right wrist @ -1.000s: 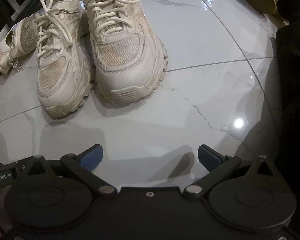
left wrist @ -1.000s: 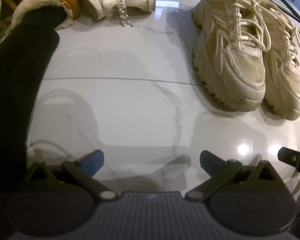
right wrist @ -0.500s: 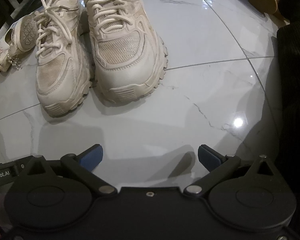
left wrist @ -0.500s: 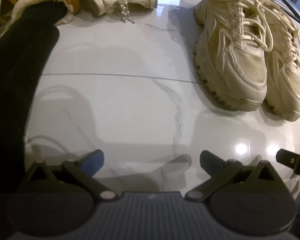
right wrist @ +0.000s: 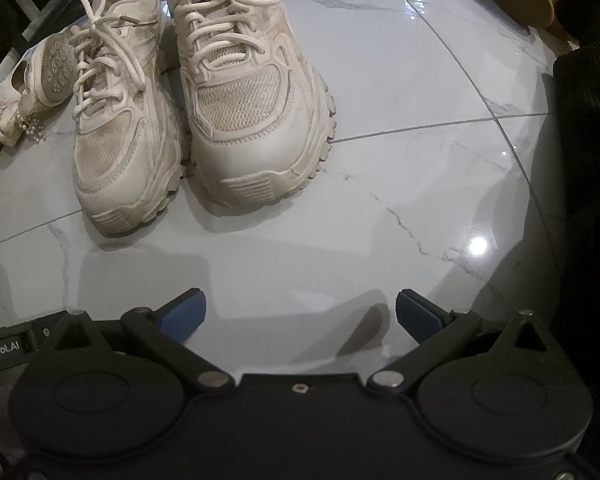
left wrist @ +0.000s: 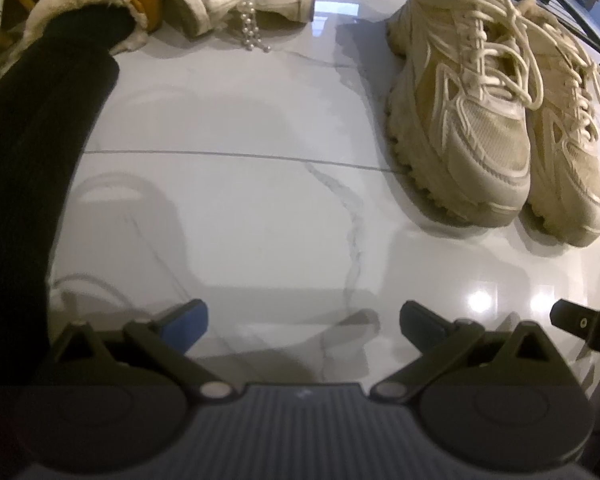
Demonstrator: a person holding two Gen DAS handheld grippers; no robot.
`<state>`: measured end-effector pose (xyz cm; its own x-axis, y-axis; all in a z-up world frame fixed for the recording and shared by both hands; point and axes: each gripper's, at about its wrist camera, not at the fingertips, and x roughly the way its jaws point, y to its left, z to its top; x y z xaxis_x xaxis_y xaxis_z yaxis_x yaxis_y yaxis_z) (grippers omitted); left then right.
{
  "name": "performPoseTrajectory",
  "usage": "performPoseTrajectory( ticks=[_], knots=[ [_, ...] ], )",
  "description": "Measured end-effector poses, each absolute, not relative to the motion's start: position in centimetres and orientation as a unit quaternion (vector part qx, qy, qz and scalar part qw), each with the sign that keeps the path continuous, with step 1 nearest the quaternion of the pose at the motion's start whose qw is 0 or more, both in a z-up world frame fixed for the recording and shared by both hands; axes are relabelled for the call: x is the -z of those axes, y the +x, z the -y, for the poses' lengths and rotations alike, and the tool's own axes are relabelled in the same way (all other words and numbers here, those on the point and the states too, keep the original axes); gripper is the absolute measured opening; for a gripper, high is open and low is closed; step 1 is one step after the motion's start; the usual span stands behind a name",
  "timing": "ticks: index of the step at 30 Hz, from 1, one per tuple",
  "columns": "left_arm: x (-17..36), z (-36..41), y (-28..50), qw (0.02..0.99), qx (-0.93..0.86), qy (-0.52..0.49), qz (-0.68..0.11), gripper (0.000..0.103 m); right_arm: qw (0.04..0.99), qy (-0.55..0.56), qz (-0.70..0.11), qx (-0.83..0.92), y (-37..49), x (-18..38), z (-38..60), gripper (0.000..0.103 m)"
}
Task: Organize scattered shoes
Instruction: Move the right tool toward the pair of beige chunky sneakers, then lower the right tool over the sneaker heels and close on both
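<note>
Both grippers empty, jaws wide: left gripper (left wrist: 303,322), right gripper (right wrist: 298,312). Sneaker pair (right wrist: 204,108) side by side, ahead-left of right gripper, apart.

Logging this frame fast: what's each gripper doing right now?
Left gripper: open, holding nothing, above bare floor.
Right gripper: open, holding nothing, short of the sneakers.
</note>
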<state>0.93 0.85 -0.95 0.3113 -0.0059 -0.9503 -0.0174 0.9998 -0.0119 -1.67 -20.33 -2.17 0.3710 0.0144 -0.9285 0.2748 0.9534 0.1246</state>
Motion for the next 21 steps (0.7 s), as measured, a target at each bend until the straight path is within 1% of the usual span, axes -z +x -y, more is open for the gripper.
performPoseTrajectory(
  ticks=[5, 7, 11, 14, 17, 21],
  knots=[
    [0.0, -0.9, 0.7, 0.828, -0.006, -0.010, -0.561, 0.102, 0.824, 0.136, -0.543, 0.080, -1.9, 1.8, 20.6, 0.103],
    [-1.4, -0.8, 0.7, 0.852, -0.008, -0.010, -0.523, 0.102, 0.833, 0.140, -0.529, 0.080, -2.1, 1.3, 20.8, 0.103],
    [-4.4, -0.1, 1.2, 0.888, -0.004, 0.006, -0.460, 0.102, 0.875, 0.147, -0.453, 0.081, -2.6, -1.1, 21.2, 0.103],
    [-6.5, 0.5, 2.2, 0.898, 0.009, -0.006, -0.441, 0.102, 0.903, 0.145, -0.397, 0.082, -2.9, -2.7, 21.4, 0.103],
    [-7.4, 1.0, 2.9, 0.901, 0.015, -0.013, -0.433, 0.102, 0.918, 0.143, -0.362, 0.079, -3.0, -3.7, 21.6, 0.103],
    [-8.2, 1.6, 3.4, 0.907, 0.024, -0.007, -0.420, 0.102, 0.925, 0.160, -0.338, 0.072, -2.8, -4.6, 22.6, 0.103]
  ],
)
